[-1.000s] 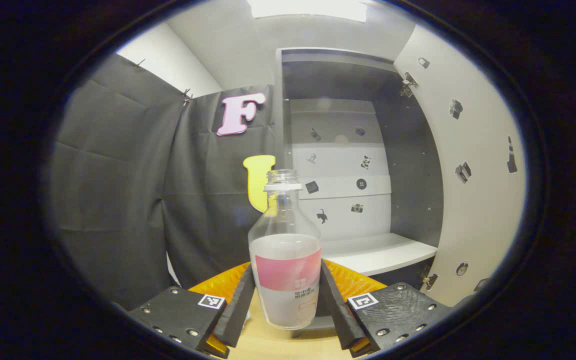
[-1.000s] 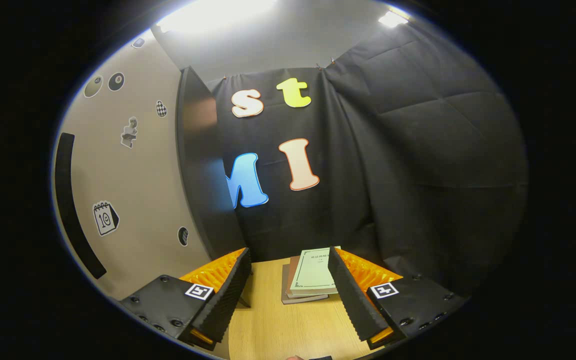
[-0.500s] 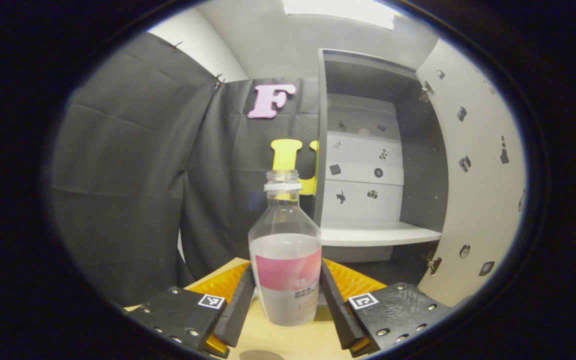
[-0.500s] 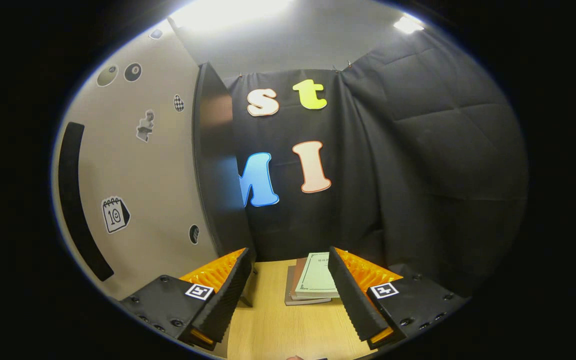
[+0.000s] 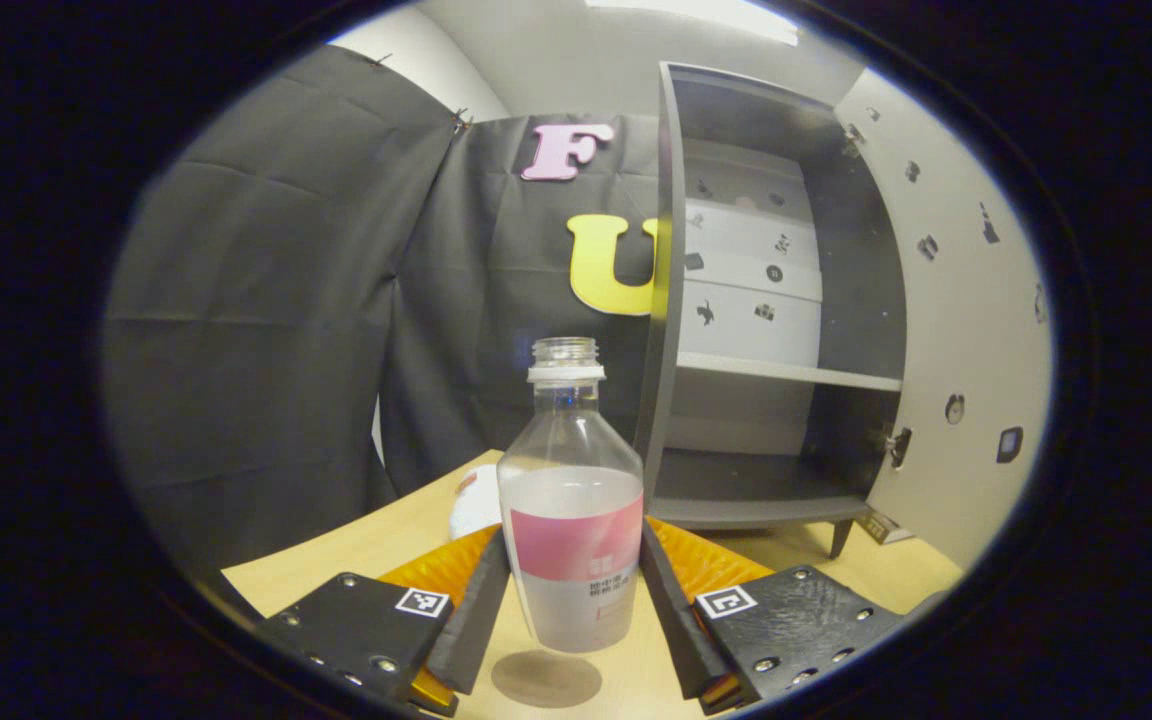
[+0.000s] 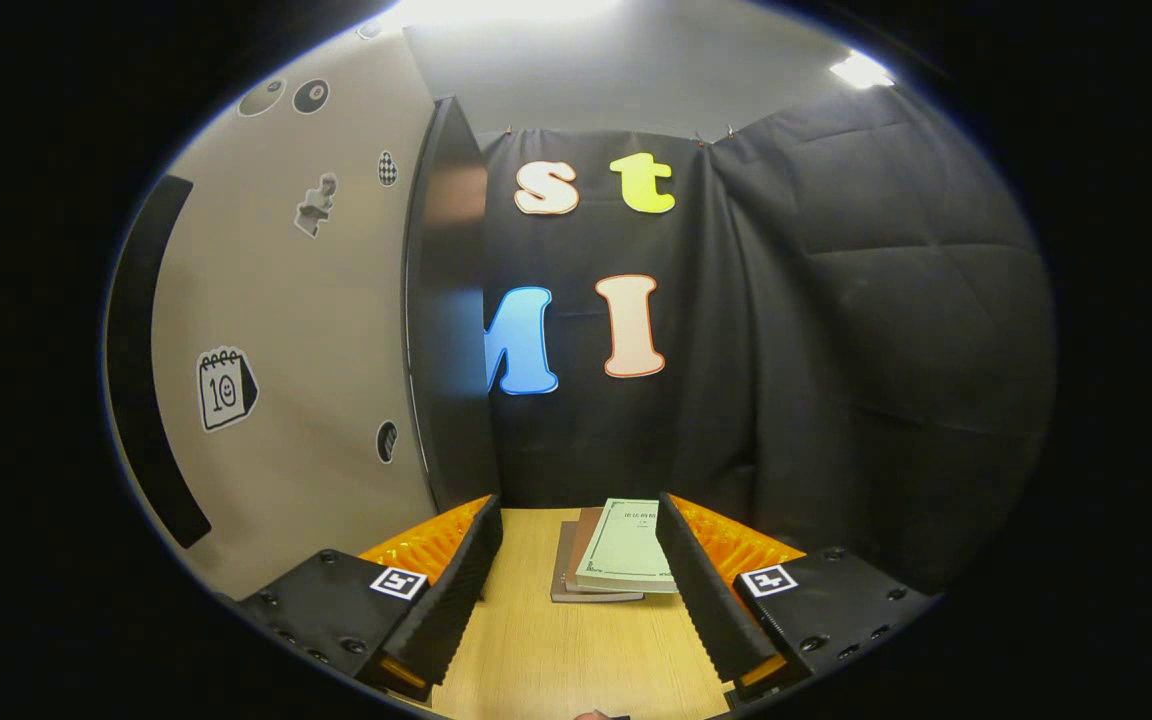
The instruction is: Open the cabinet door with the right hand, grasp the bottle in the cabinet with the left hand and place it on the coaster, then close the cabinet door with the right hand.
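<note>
Books (image 6: 608, 552) lie beyond the spread right claw (image 6: 576, 575) while the left claw (image 5: 573, 600) pinches the bottle (image 5: 570, 520) beside the open cabinet (image 5: 766, 330).

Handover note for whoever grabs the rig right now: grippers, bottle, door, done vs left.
Left gripper: shut on the bottle, held upright above the table, its shadow just below.
Right gripper: open, holding nothing, over the table beside the cabinet door; books ahead of it.
Cabinet: door wide open, shelves bare.
Done: door opened, bottle out.
Left: set bottle on the coaster, possibly the round pale thing behind the bottle; close door with right.
</note>
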A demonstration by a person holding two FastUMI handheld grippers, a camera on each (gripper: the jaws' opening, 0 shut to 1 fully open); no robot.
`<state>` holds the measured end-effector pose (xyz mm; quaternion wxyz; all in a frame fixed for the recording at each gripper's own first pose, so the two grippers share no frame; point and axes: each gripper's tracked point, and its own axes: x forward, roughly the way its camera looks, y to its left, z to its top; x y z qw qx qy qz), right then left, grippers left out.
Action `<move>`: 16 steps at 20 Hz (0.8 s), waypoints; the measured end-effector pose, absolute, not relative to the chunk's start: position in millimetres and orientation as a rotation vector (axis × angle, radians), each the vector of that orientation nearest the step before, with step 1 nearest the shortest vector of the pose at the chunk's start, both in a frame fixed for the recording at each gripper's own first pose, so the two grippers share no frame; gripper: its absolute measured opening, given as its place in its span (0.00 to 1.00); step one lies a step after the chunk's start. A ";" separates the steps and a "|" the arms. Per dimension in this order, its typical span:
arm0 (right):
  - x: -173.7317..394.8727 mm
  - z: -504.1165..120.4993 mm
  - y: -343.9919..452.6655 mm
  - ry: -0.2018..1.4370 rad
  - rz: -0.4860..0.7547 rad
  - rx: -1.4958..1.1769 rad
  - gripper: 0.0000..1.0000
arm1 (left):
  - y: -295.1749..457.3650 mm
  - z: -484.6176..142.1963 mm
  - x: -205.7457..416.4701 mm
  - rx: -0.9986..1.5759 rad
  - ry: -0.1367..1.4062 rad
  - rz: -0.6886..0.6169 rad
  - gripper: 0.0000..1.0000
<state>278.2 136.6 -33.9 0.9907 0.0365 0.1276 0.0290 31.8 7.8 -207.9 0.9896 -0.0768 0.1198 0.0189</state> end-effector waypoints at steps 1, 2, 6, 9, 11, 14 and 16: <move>278.5 -35.2 134.9 0.252 0.052 0.064 0.98 | 6.1 -218.4 29.7 -0.153 0.256 0.038 0.74; 278.1 -38.1 134.4 0.259 0.049 0.058 0.98 | 5.1 -228.9 29.3 -0.152 0.270 0.043 0.74; 272.7 -41.4 129.9 0.279 0.041 0.032 0.93 | 1.7 -264.7 21.0 -0.132 0.311 0.058 0.74; 268.9 -41.7 128.9 0.288 0.039 0.022 0.98 | 2.8 -281.8 19.3 -0.152 0.324 0.070 0.74; 267.3 -43.7 129.5 0.294 0.040 0.014 0.98 | 5.7 -286.7 19.1 -0.152 0.304 0.094 0.76; 266.6 -47.6 133.7 0.309 0.055 -0.003 0.98 | 4.7 -293.4 5.6 -0.120 0.277 0.126 0.72; 267.5 -47.1 136.2 0.306 0.066 -0.012 0.98 | -0.5 -301.0 4.0 -0.135 0.294 0.122 0.75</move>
